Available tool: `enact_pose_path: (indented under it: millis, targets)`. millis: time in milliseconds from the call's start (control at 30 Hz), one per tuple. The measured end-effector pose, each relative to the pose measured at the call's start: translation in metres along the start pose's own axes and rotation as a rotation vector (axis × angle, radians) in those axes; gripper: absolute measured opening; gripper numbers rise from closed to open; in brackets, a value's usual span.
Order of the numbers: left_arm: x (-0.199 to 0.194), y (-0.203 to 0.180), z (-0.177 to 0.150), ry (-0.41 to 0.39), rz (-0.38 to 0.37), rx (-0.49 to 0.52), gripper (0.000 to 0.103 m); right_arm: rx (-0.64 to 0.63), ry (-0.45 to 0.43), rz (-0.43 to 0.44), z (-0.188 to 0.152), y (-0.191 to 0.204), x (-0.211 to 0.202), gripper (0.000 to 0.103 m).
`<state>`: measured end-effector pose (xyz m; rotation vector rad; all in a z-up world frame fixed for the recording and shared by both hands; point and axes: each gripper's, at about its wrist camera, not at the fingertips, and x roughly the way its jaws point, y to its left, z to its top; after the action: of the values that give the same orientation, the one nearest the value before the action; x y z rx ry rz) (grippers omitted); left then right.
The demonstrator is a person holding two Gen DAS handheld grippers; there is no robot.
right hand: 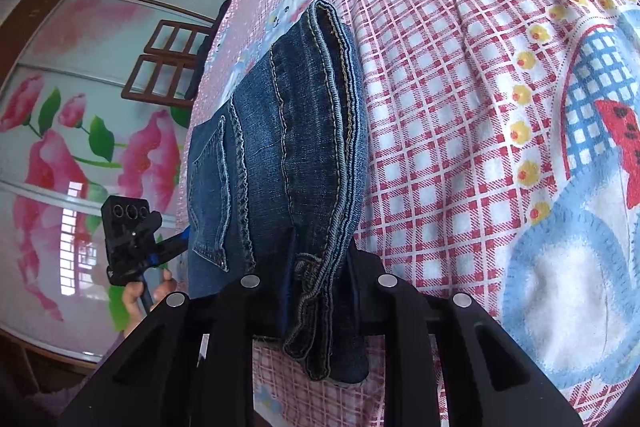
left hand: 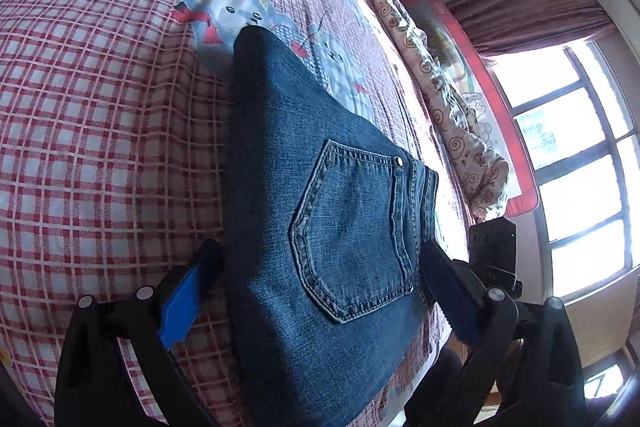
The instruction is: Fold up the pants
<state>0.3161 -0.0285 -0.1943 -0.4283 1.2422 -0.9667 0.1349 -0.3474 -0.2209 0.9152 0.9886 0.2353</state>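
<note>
Jeans [left hand: 320, 227] lie folded on bed [left hand: 100, 147], pocket up. Left gripper [left hand: 320, 291]: fingers wide apart, straddling denim w/o gripping. Right gripper [right hand: 320, 287]: fingers closed on the hem/waist bundle. Advice: keep edges stacked, lower flat, release w/o dragging; smooth after.

Dark blue denim pants [left hand: 320, 227] lie folded lengthwise, running from bottom centre toward upper left. A stitched back pocket [left hand: 352, 235] faces up.
</note>
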Motion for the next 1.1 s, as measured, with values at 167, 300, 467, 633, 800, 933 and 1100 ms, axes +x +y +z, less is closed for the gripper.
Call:
enact_pose_path:
  millis: [167, 300, 467, 633, 800, 933, 1100]
  targets:
    - [0.007, 0.008, -0.003, 0.038, 0.069, -0.015, 0.032, -0.027, -0.010, -0.018, -0.003, 0.006, -0.006, 0.021]
    - [0.003, 0.012, -0.010, -0.006, 0.055, -0.044, 0.018, -0.074, -0.036, -0.033, -0.006, 0.026, -0.018, 0.018]
    - [-0.008, -0.016, -0.002, -0.090, 0.029, -0.012, 0.011, -0.187, -0.087, -0.038, -0.001, 0.072, -0.040, 0.017]
    - [-0.032, -0.040, 0.020, -0.170, -0.012, 0.042, 0.011, -0.250, -0.146, -0.010, 0.015, 0.101, -0.058, 0.017]
    - [-0.039, -0.034, 0.045, -0.190, 0.001, 0.040, 0.011, -0.241, -0.158, -0.037, 0.044, 0.097, -0.045, 0.017]
    - [-0.006, -0.010, 0.056, -0.122, 0.168, -0.007, 0.037, -0.148, -0.064, -0.201, 0.054, 0.055, 0.004, 0.023]
    - [-0.020, 0.011, 0.044, -0.195, 0.268, -0.125, 0.091, -0.033, -0.168, -0.189, 0.034, 0.029, -0.011, 0.034]
